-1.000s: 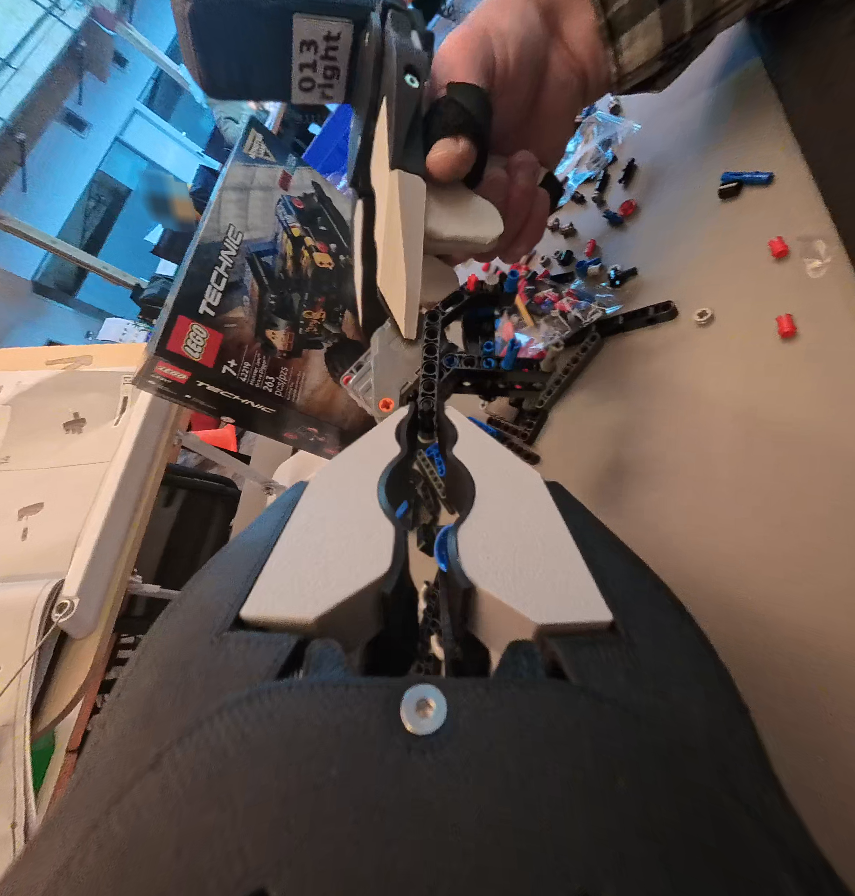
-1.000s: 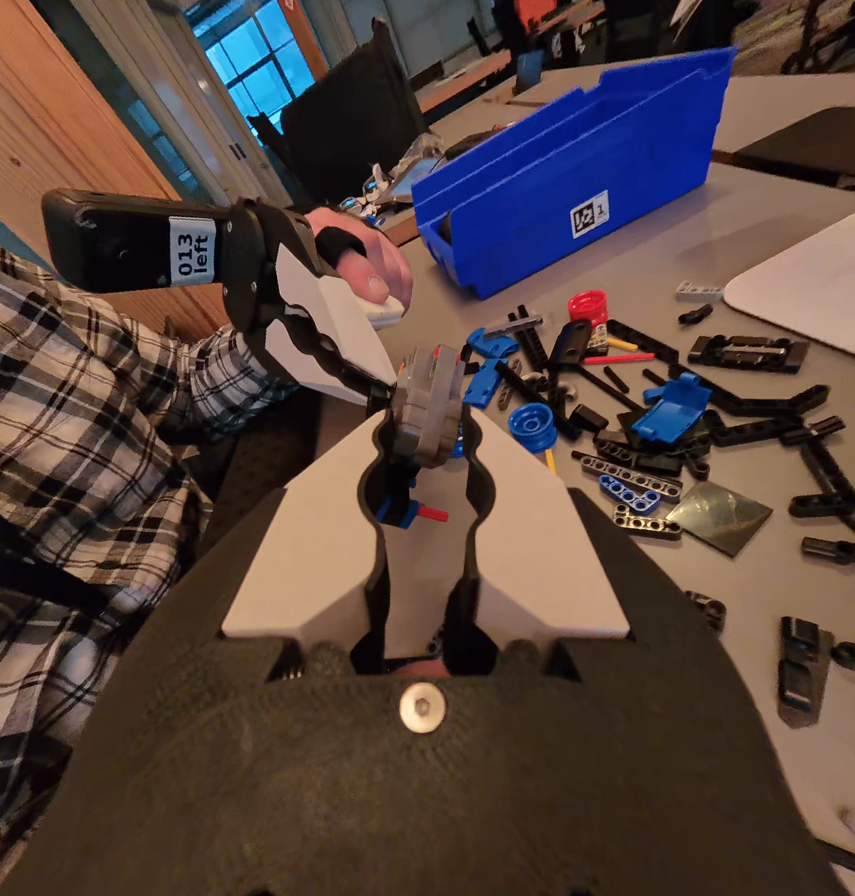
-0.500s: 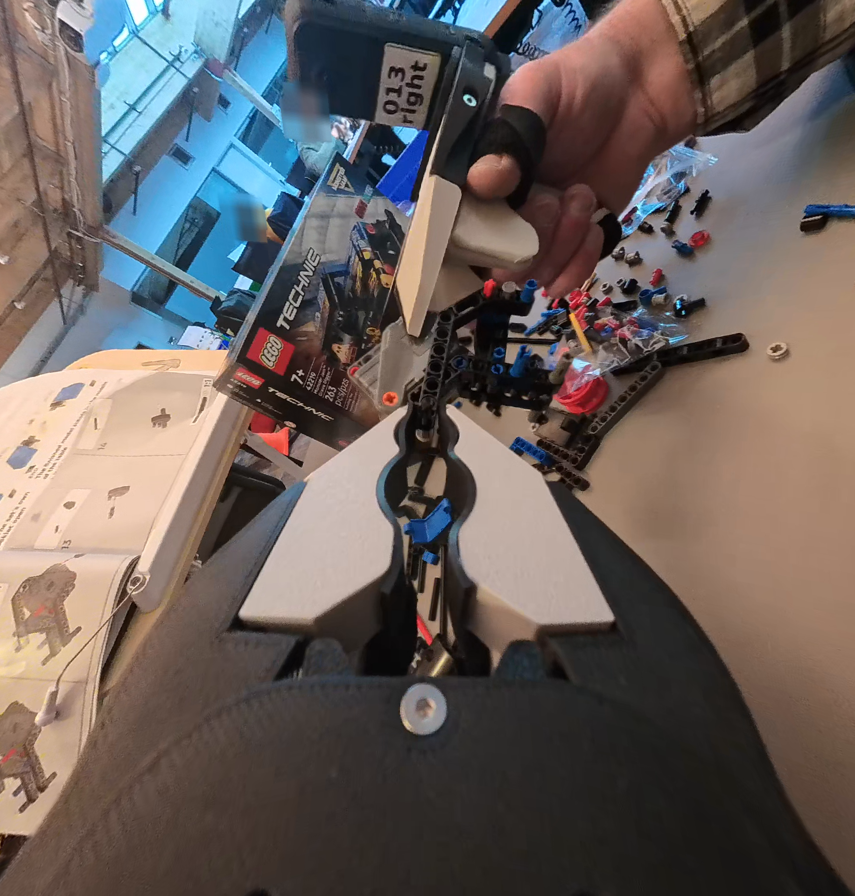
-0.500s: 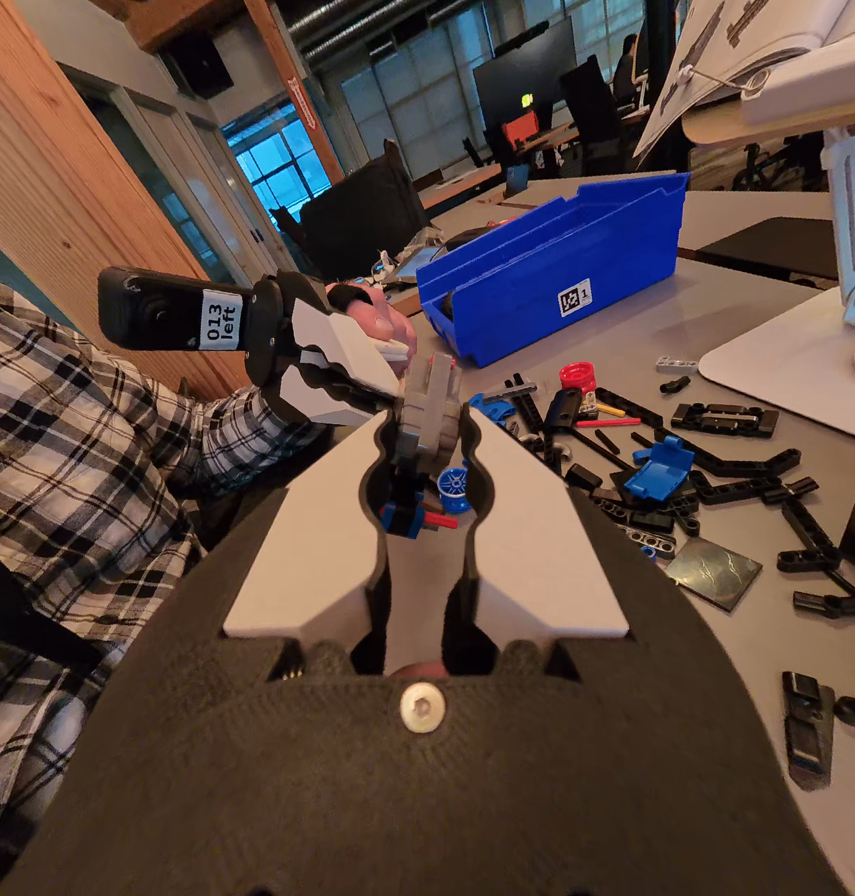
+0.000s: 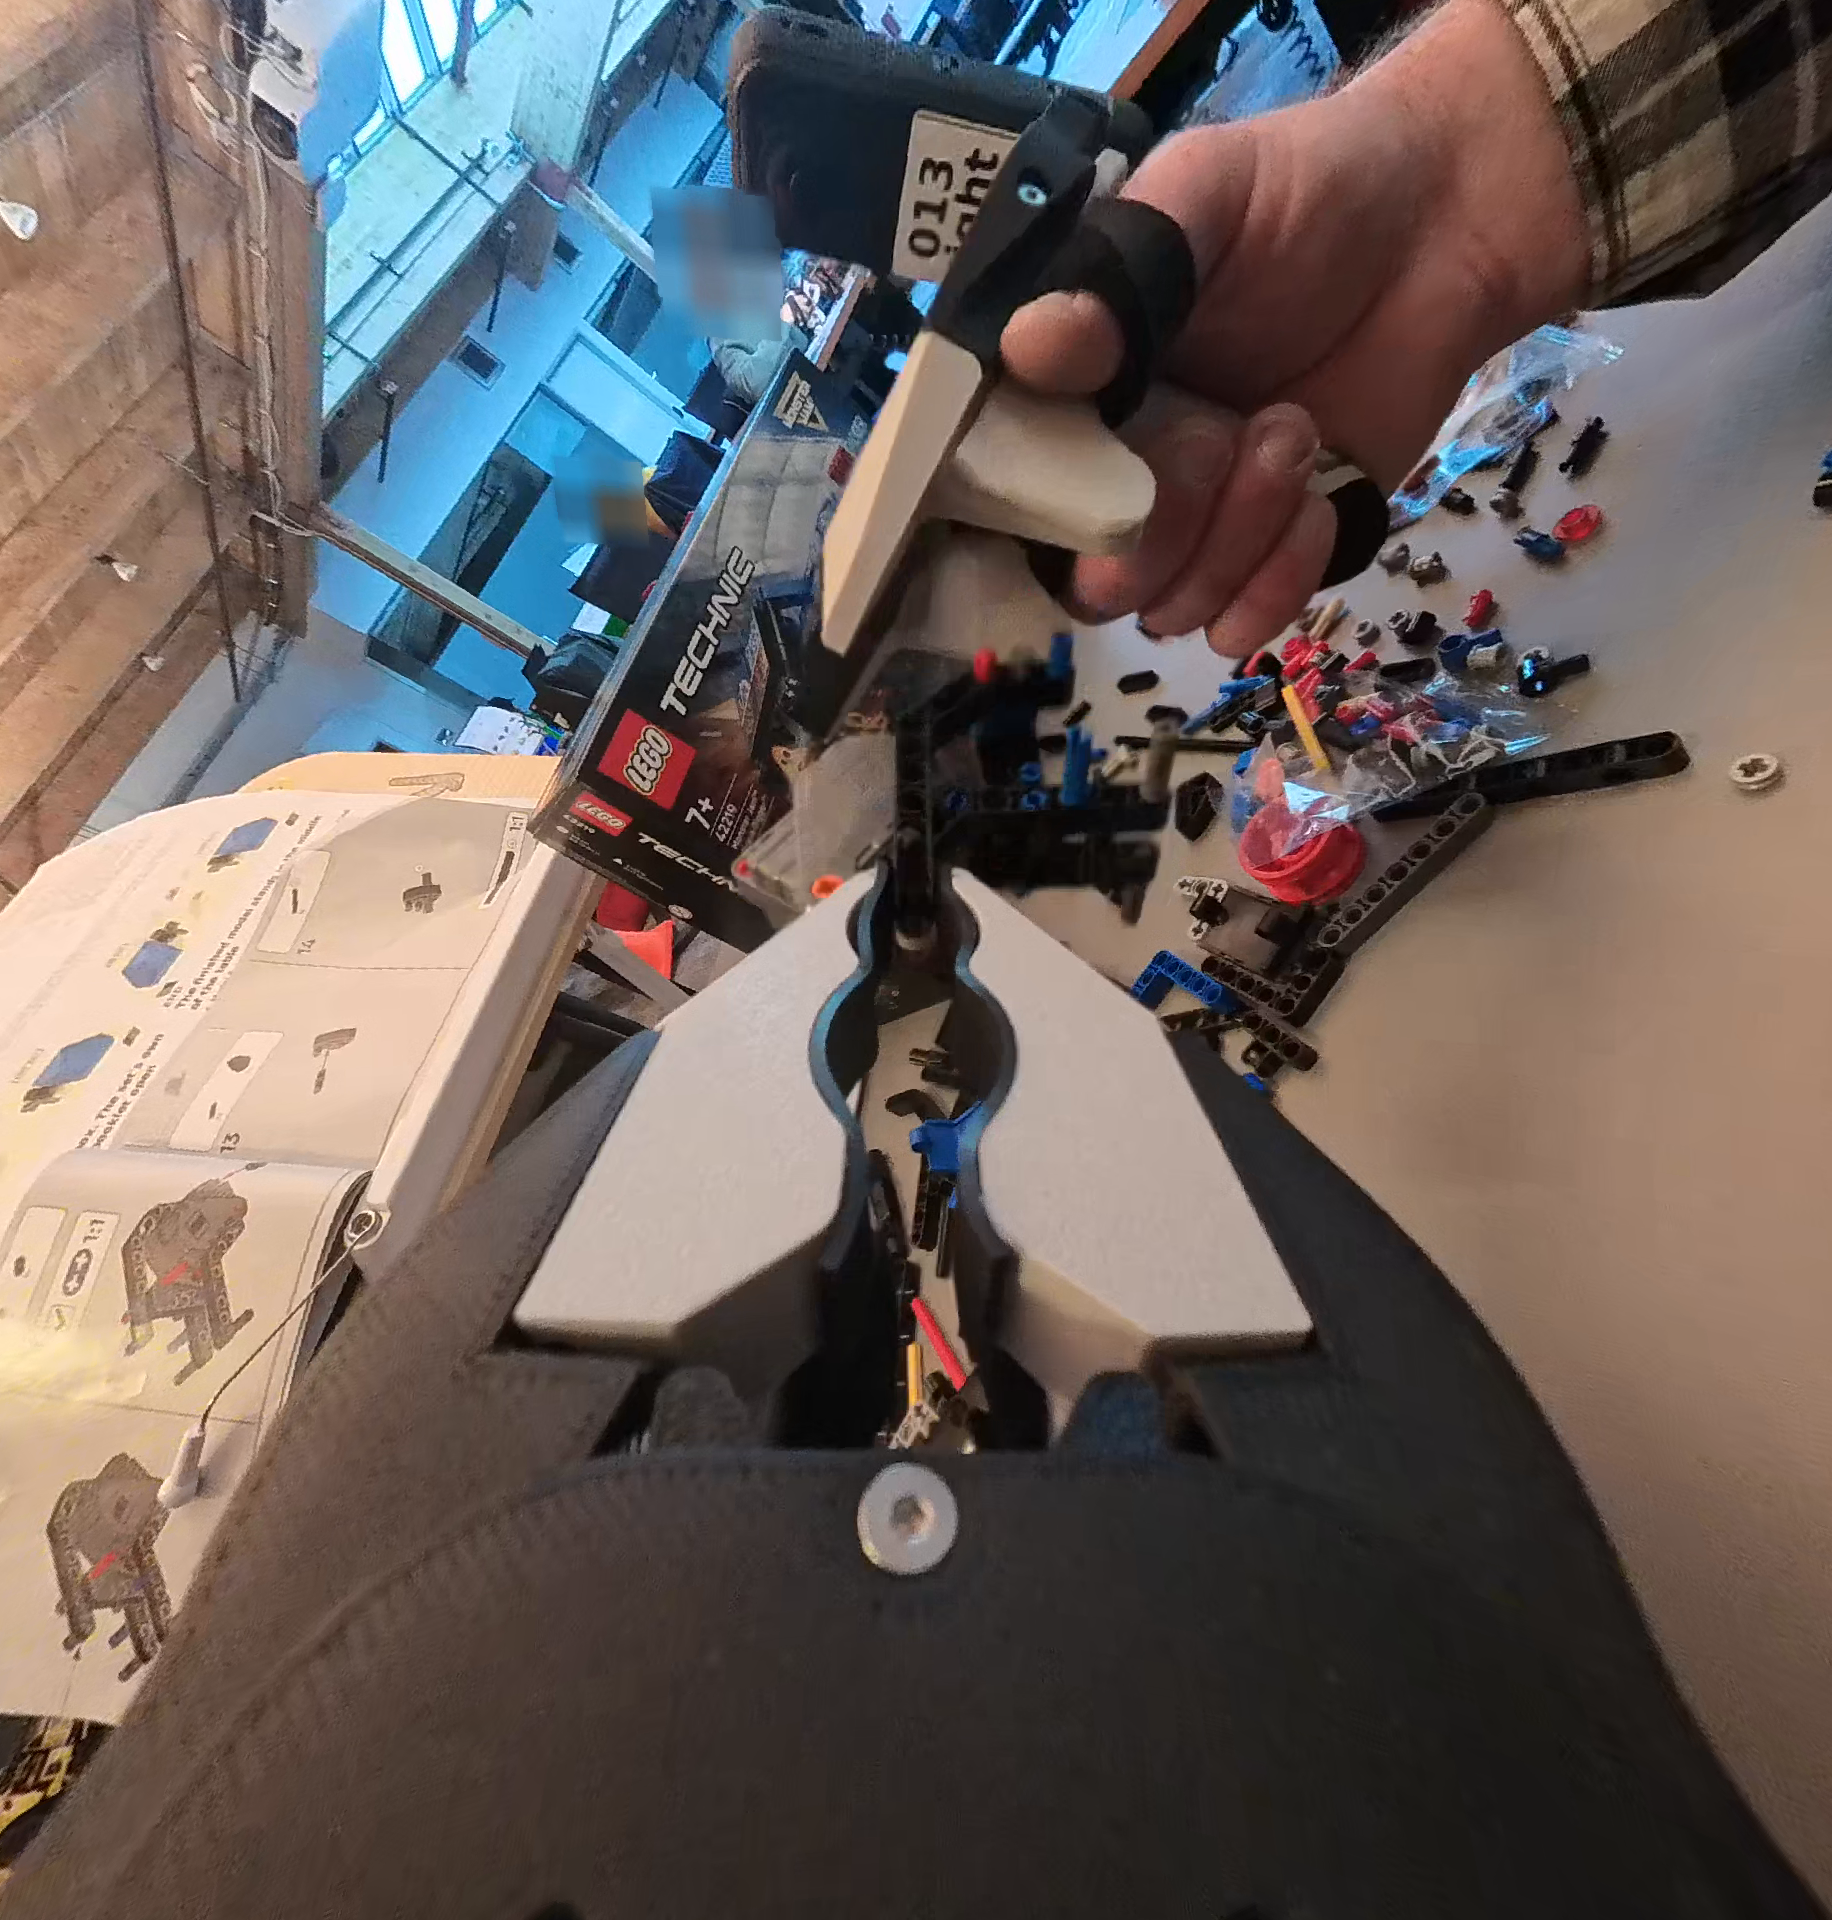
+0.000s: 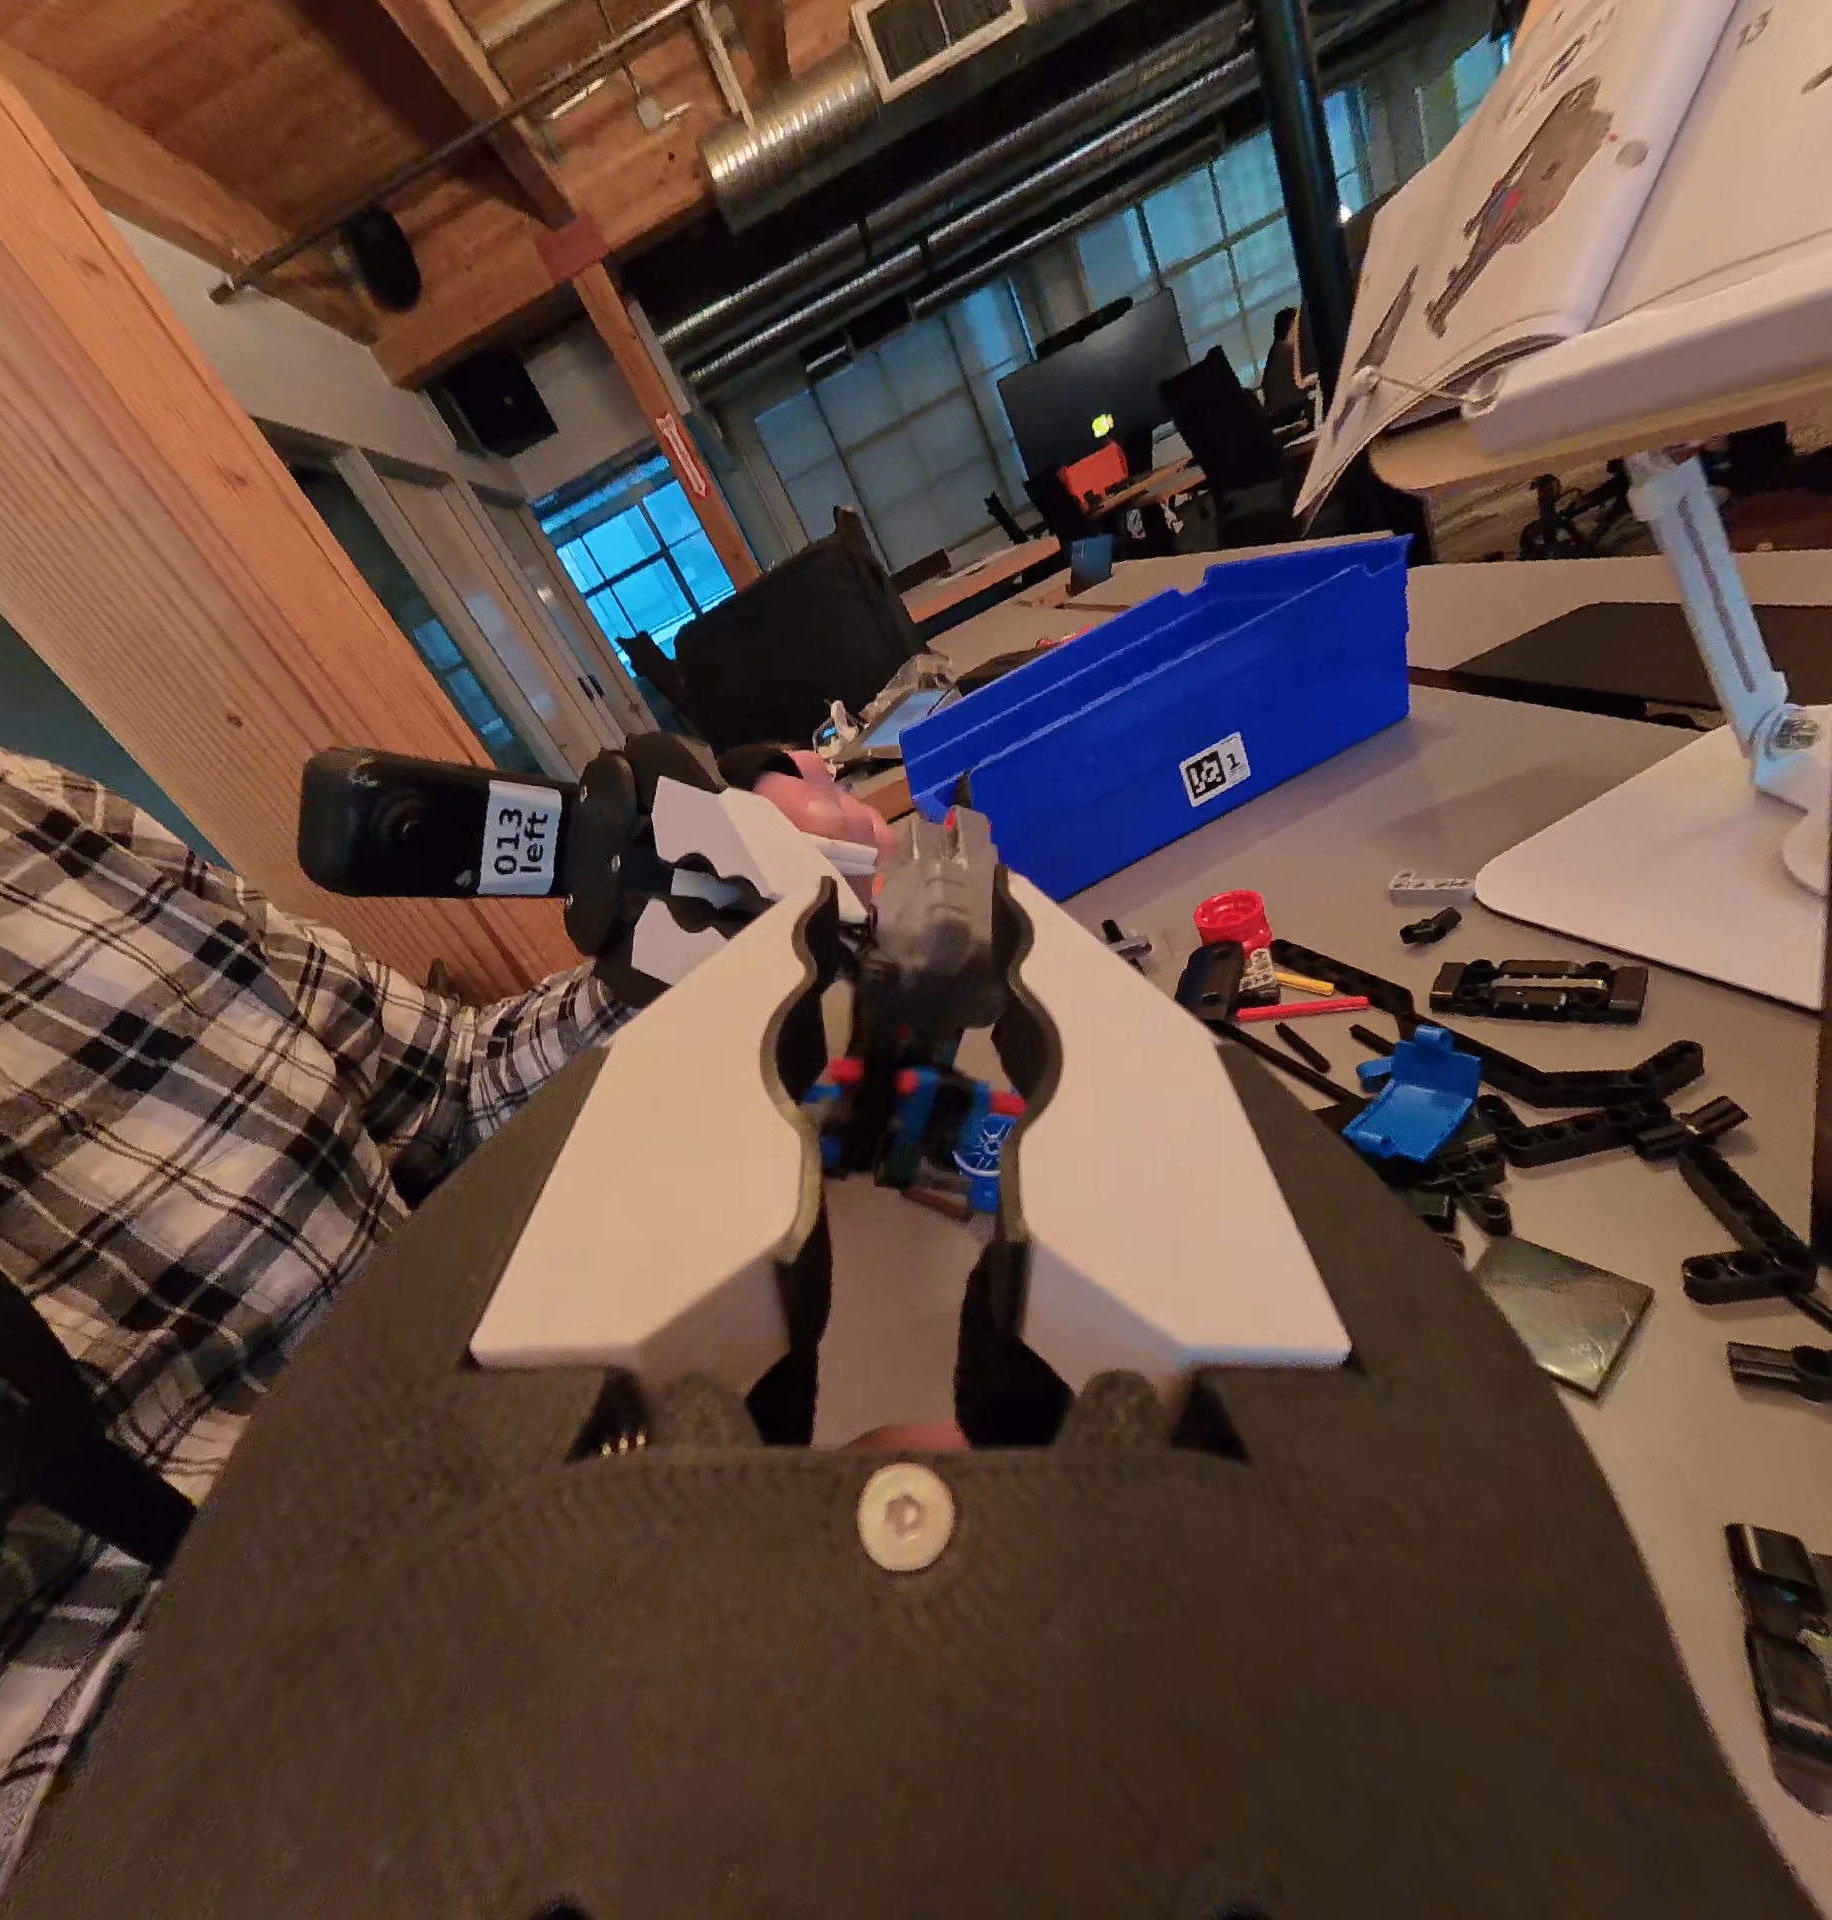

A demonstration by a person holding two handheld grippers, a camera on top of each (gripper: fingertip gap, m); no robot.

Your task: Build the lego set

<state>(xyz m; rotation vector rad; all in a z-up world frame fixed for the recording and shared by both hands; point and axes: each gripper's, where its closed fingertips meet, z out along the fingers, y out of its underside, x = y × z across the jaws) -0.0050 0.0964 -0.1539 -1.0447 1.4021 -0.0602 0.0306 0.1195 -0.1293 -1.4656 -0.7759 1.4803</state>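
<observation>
The half-built model (image 6: 933, 966) is held above the table (image 5: 1514, 1195), clamped at its grey block by the right gripper (image 6: 917, 914) and at a black beam by the left gripper (image 5: 912, 914). If twisted unevenly, joints could be popped apart.

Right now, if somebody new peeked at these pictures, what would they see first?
First, the half-built model, a grey block on black beams, pinched from two sides by the left gripper and the right gripper above the table. Next, the big blue bin behind the scattered pieces, and the open instruction booklet on its white stand to the left.
</observation>
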